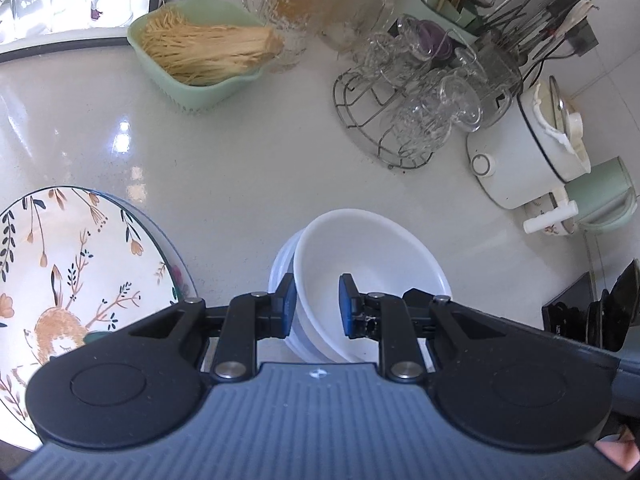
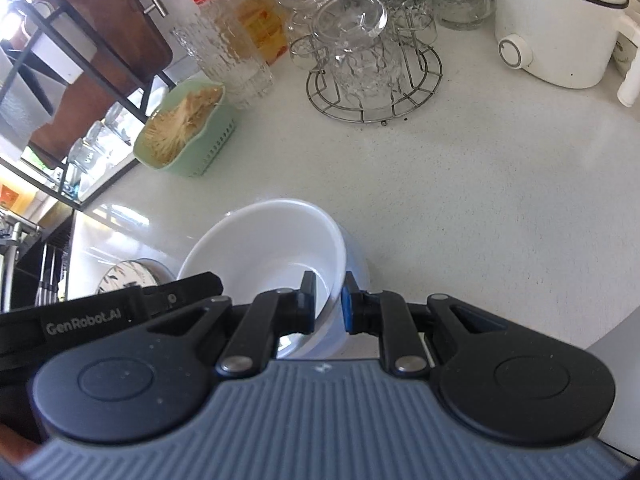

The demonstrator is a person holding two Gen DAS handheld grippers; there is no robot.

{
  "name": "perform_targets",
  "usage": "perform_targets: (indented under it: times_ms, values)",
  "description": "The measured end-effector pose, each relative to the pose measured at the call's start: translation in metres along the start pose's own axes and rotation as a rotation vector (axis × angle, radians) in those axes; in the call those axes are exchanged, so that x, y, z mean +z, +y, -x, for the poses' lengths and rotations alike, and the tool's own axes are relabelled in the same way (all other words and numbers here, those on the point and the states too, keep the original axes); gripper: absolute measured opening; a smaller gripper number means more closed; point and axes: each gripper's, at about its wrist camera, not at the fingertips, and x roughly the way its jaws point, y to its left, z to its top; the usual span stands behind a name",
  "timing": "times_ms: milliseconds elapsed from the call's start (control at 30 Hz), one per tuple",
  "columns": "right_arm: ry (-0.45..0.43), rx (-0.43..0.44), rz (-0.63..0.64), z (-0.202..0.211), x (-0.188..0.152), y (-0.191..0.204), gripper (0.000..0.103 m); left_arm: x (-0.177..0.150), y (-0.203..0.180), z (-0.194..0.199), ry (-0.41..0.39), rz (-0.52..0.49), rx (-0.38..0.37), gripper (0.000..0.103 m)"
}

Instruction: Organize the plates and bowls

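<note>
A white bowl point(image 1: 372, 256) sits tilted in a stack of white bowls point(image 1: 282, 272) on the white counter. My left gripper point(image 1: 318, 306) straddles the top bowl's left rim, one pad outside and one inside, with a gap to the rim. My right gripper point(image 2: 329, 302) is shut on the same bowl's point(image 2: 264, 248) right rim; the lower bowl point(image 2: 358, 264) shows behind it. A floral plate point(image 1: 68, 276) lies on a stack at the left, and shows small in the right wrist view point(image 2: 128, 276). The left gripper's body point(image 2: 100, 320) shows at the left of that view.
A green basket of noodles point(image 1: 200, 56) stands at the back. A wire rack of glass cups point(image 1: 412, 100), a white cooker point(image 1: 528, 148) and a green kettle point(image 1: 600, 200) stand at the right. Glass jars point(image 2: 236, 40) and a dark shelf frame point(image 2: 80, 64) stand behind.
</note>
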Motion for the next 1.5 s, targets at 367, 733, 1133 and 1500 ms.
perform_targets:
  times_ms: [367,733,1133,1500]
  values:
    - [0.012,-0.021,-0.005,-0.006,0.006,-0.012,0.039,-0.005,0.014,-0.008,0.047,0.032,0.02,0.045]
    - [0.122,0.016,-0.068,-0.043,0.012,-0.025,0.038,-0.001,0.014,-0.035,0.124,0.029,0.026,0.045]
    - [0.169,0.025,-0.054,-0.063,0.01,-0.025,0.019,-0.004,0.009,-0.071,0.175,-0.007,0.029,0.042]
    - [0.1,-0.005,-0.053,-0.018,0.011,-0.004,0.019,0.007,0.005,-0.031,0.112,-0.009,-0.032,0.042]
